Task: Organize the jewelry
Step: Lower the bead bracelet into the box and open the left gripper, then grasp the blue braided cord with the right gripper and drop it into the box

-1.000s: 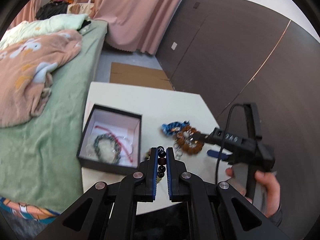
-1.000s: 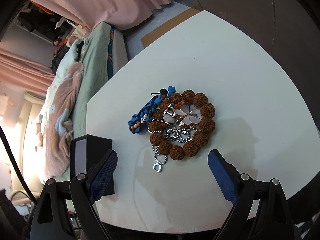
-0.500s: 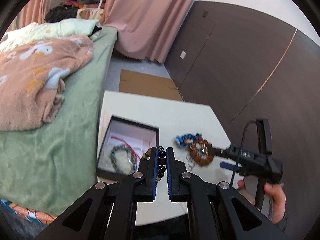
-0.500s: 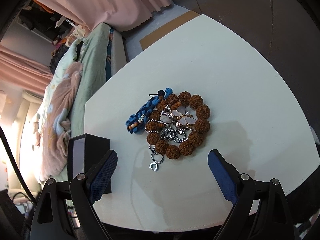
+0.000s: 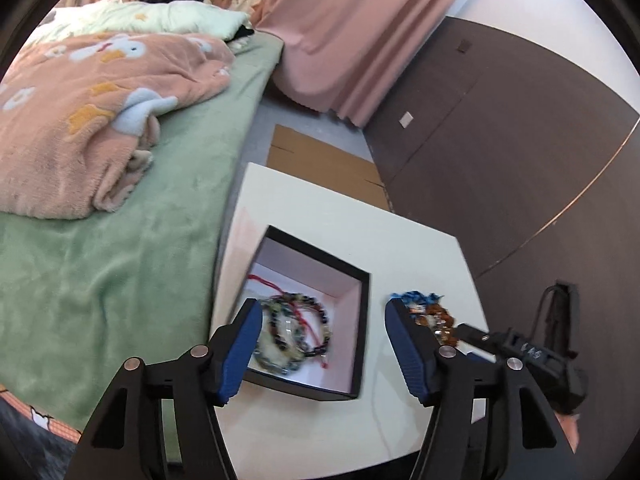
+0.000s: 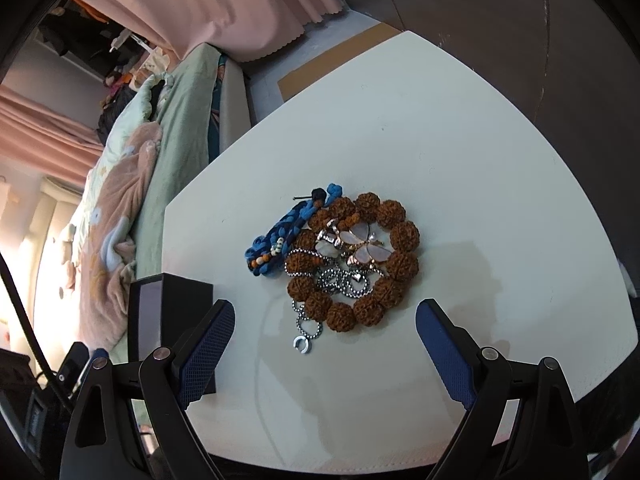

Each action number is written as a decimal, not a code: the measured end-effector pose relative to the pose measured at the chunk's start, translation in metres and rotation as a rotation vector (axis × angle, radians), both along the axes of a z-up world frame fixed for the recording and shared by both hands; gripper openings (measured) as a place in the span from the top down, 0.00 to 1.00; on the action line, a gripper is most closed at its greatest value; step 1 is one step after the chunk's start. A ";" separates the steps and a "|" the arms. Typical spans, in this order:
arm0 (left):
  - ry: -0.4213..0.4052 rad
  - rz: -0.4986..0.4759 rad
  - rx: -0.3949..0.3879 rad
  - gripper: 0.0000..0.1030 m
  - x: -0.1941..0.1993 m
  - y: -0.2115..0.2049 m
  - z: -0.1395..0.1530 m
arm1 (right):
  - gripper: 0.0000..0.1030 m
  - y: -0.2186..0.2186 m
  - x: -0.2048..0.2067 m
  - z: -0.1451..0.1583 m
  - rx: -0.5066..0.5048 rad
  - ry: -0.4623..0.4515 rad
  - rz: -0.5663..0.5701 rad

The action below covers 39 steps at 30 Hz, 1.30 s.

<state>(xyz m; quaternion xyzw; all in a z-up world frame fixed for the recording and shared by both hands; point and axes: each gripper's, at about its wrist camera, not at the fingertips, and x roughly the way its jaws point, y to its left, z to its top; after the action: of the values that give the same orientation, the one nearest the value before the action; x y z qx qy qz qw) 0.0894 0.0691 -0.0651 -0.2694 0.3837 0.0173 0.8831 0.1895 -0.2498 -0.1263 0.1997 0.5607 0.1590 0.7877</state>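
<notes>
1. The left gripper (image 5: 322, 344) is seen at the bottom of the left wrist view with its jaws spread wide and nothing held between them.
2. Between those jaws, in the lower middle of that view, the black box (image 5: 362, 320) is seen on the white table (image 5: 320, 224). Several pieces lie inside it on the pale lining: a dark bead bracelet (image 5: 298, 320), a red cord (image 5: 276, 290) and at least one greenish bracelet; they overlap and are blurred, so the exact count cannot be told.
3. The right gripper (image 6: 324, 344) is seen at the bottom of the right wrist view, likewise spread wide and empty, hovering above the table near the loose pile.
4. In the middle of the right wrist view the unsorted pile is seen: a brown bead bracelet (image 6: 404, 236) ringing a butterfly pendant (image 6: 366, 250) and a silver ball chain (image 6: 344, 280), which trails out toward the lower middle and ends in a small horseshoe charm (image 6: 302, 345). A blue braided bracelet (image 6: 276, 240) touches the ring's left side.
5. The box corner is seen at the lower left of that view, well apart from the pile.
6. The task is judged to be partly done: some pieces are already boxed, while the four piled pieces are still to be moved.
7. The pile is judged to be tangled, so more than one piece could be lifted at once.
</notes>
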 end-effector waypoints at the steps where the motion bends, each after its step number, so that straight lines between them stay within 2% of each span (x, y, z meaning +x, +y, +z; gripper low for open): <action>1: 0.008 0.009 -0.006 0.37 0.000 0.003 -0.004 | 0.10 0.001 0.001 0.001 -0.008 -0.006 0.002; 6: 0.013 0.050 -0.032 0.37 -0.003 0.014 -0.012 | 0.10 0.016 0.012 0.013 -0.046 -0.056 0.054; 9: -0.004 0.079 -0.016 0.37 -0.007 0.017 -0.013 | 0.10 0.028 0.022 0.017 -0.071 -0.074 0.093; 13: 0.015 0.071 -0.008 0.37 -0.003 0.020 -0.016 | 0.10 0.040 0.036 0.015 -0.089 -0.059 0.143; 21: 0.024 0.088 -0.029 0.37 -0.007 0.027 -0.017 | 0.11 0.066 0.058 0.011 -0.217 -0.063 0.250; 26: 0.027 0.091 -0.024 0.37 -0.007 0.025 -0.015 | 0.12 0.088 0.049 0.020 -0.304 -0.122 0.356; 30: 0.043 0.101 -0.058 0.37 -0.005 0.028 -0.018 | 0.14 0.110 0.039 0.015 -0.413 -0.145 0.474; 31: 0.050 0.104 -0.066 0.37 -0.005 0.029 -0.019 | 0.16 0.116 0.037 0.007 -0.453 -0.135 0.502; 32: 0.053 0.105 -0.069 0.37 -0.004 0.030 -0.019 | 0.24 0.122 0.036 -0.001 -0.492 -0.121 0.528; 33: 0.055 0.107 -0.070 0.37 -0.004 0.030 -0.019 | 0.27 0.127 0.033 -0.009 -0.557 -0.117 0.551; 35: 0.048 0.112 -0.071 0.37 -0.006 0.031 -0.017 | 0.68 0.133 0.026 -0.009 -0.716 -0.195 0.548; 36: 0.043 0.114 -0.071 0.37 -0.007 0.031 -0.016 | 0.77 0.131 0.027 -0.006 -0.725 -0.199 0.528; 39: 0.037 0.118 -0.079 0.37 -0.010 0.031 -0.015 | 0.80 0.102 0.036 0.013 -0.496 -0.154 0.441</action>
<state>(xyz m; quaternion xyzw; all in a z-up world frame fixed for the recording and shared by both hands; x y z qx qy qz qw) 0.0797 0.1000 -0.0798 -0.3258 0.3835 0.0593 0.8621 0.2253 -0.1483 -0.1137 -0.1366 0.5509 0.1989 0.7989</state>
